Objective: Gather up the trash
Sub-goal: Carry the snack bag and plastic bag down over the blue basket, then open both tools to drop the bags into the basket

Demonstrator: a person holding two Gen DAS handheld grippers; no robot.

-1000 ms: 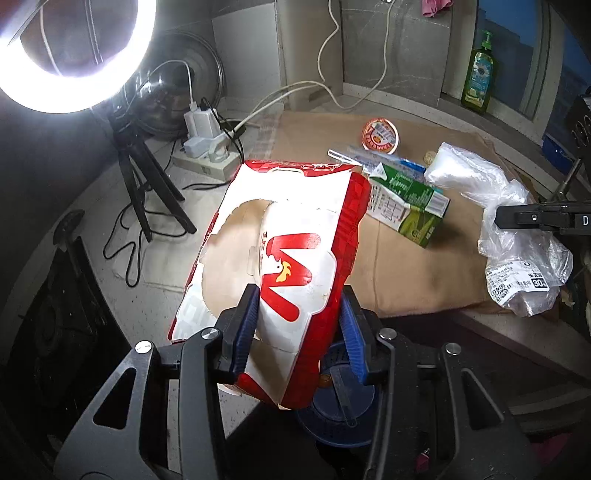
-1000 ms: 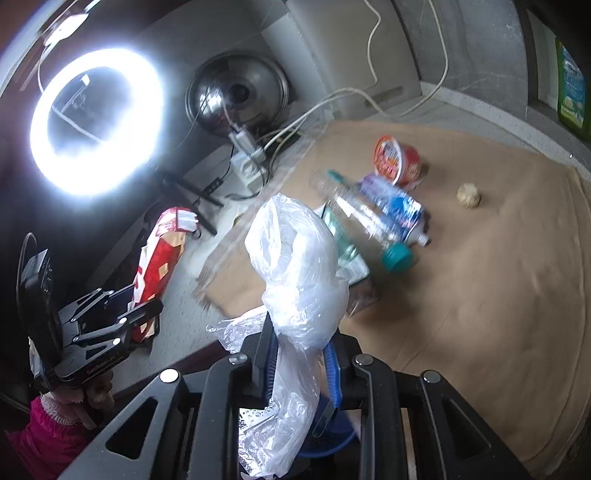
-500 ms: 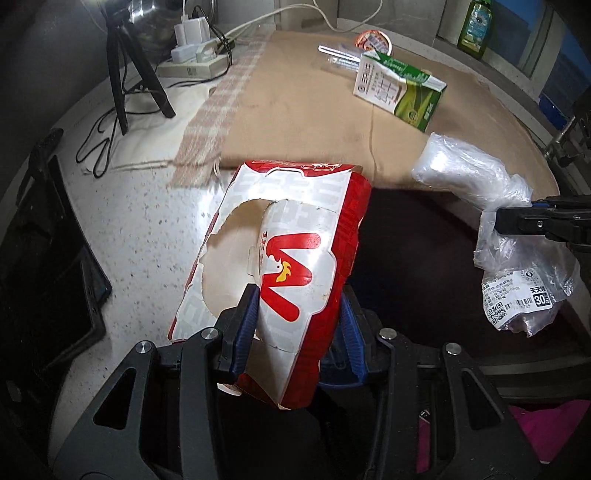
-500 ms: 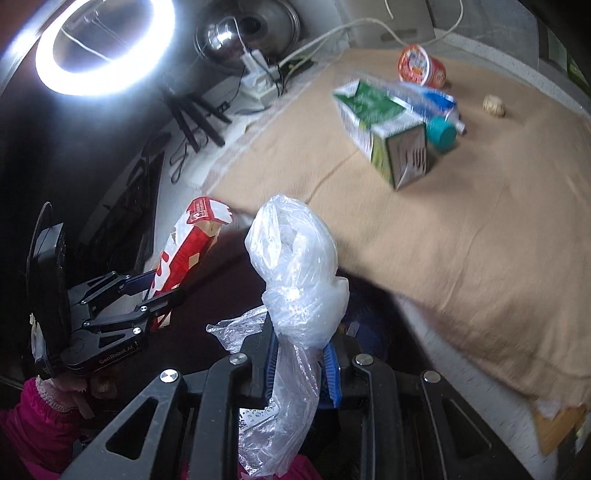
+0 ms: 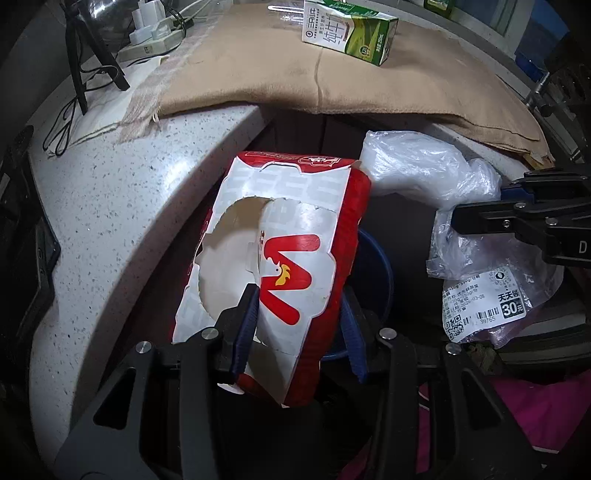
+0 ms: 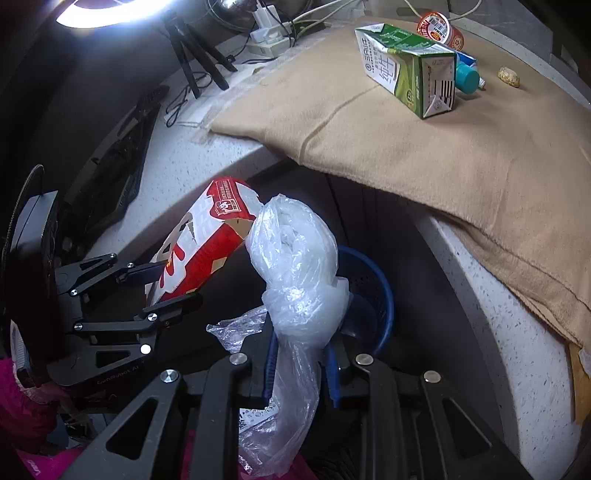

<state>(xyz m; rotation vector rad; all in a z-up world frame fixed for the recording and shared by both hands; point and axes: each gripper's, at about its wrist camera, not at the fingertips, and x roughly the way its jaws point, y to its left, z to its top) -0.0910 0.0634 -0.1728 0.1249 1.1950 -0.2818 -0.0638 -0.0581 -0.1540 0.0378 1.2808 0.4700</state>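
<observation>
Two grippers hang over a dark gap below the counter's edge, each with trash in its jaws. Nearest, the left gripper [image 5: 297, 325] pinches a torn red and white carton [image 5: 280, 258] between its blue pads, the carton standing up out of the jaws and tilted a little to the right. Just beside it, the right gripper [image 6: 301, 363] is clamped on a crumpled clear bag [image 6: 295, 266], whose knotted bulk rises above the pads while a loose tail with a printed label hangs below. Carton top and bag touch or nearly touch, so little room is left between the two loads. Directly beneath them sits a blue bin [image 6: 373, 291], its rim partly hidden by both; its mouth shows only to the right of the bag. A pink sleeve [image 6: 22, 402] shows at the lower left behind the left gripper. Beyond the gap the speckled white counter [image 5: 110, 206] curves round, its rim close above the bin on the left and right sides. A tan cloth [image 6: 424, 147] overhangs that edge at the far side. On the cloth, well apart from the grippers, lie a green milk carton [image 6: 410, 70] on its side, a bottle with a teal cap [image 6: 467, 77] just behind it, a red cup [image 6: 439, 31] and a small brown lump [image 6: 509, 76]. Farthest back stand a black tripod [image 6: 195, 55], a power strip [image 6: 267, 38] with cables, and a ring light [image 6: 110, 9].
</observation>
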